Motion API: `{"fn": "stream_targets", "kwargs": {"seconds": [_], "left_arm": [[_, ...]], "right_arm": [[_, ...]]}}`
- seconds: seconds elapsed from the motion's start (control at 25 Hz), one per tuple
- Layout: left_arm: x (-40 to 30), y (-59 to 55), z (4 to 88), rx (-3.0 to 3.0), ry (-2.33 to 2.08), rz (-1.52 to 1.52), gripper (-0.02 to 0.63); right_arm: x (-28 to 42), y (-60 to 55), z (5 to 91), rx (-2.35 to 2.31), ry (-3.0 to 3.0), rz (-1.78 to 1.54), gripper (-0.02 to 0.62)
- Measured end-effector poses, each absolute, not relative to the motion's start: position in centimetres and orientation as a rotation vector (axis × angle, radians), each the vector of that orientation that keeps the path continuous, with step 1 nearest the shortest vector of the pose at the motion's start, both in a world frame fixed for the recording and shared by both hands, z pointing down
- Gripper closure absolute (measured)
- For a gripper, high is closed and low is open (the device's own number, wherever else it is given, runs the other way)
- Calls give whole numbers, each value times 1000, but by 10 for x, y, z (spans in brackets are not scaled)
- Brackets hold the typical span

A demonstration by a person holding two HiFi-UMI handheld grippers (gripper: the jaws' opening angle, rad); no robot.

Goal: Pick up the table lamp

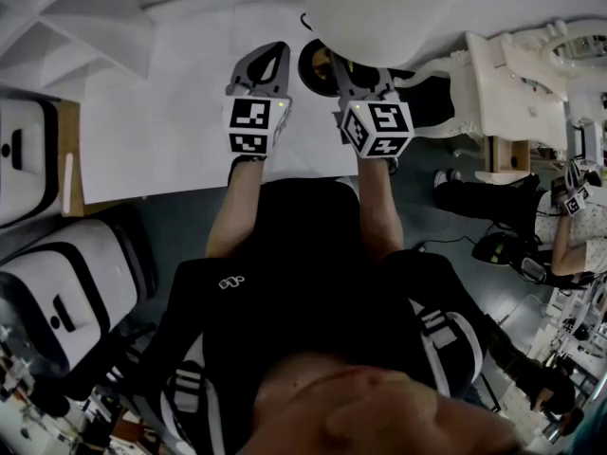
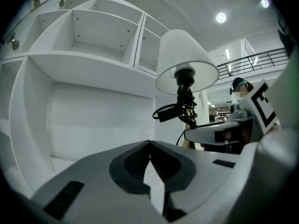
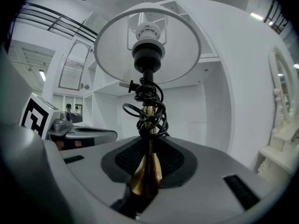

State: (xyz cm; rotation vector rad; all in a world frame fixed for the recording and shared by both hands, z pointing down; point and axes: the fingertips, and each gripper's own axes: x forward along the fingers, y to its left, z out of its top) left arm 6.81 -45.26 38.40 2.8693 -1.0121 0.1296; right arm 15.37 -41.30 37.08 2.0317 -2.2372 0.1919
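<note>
The table lamp has a white shade (image 1: 379, 17), a brass stem (image 3: 147, 171) and a black cord coiled round the stem (image 3: 148, 107). My right gripper (image 3: 148, 148) is shut on the brass stem just below the coil, with the shade (image 3: 149, 55) straight above it. In the head view the right gripper (image 1: 343, 76) reaches under the shade, next to a dark round part of the lamp (image 1: 311, 64). My left gripper (image 1: 270, 60) hangs level beside it on the left, shut and holding nothing. From the left gripper (image 2: 149, 146) the shade (image 2: 184, 59) and the right gripper (image 2: 219, 133) show at the right.
A white tabletop (image 1: 190, 93) lies under both grippers. White open shelves (image 2: 93, 36) stand behind it. White ornate furniture (image 1: 512, 74) is at the right, white cases (image 1: 57, 292) on the floor at the left. Another person (image 1: 560, 226) sits at the far right.
</note>
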Motion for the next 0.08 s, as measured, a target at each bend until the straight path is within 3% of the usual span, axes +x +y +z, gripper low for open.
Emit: {"fn": "stream_targets", "kwargs": {"seconds": [0.08], "left_arm": [[70, -455, 385, 2868, -1010, 129, 595]], "right_arm": [[155, -416, 371, 2030, -2238, 184, 500]]}}
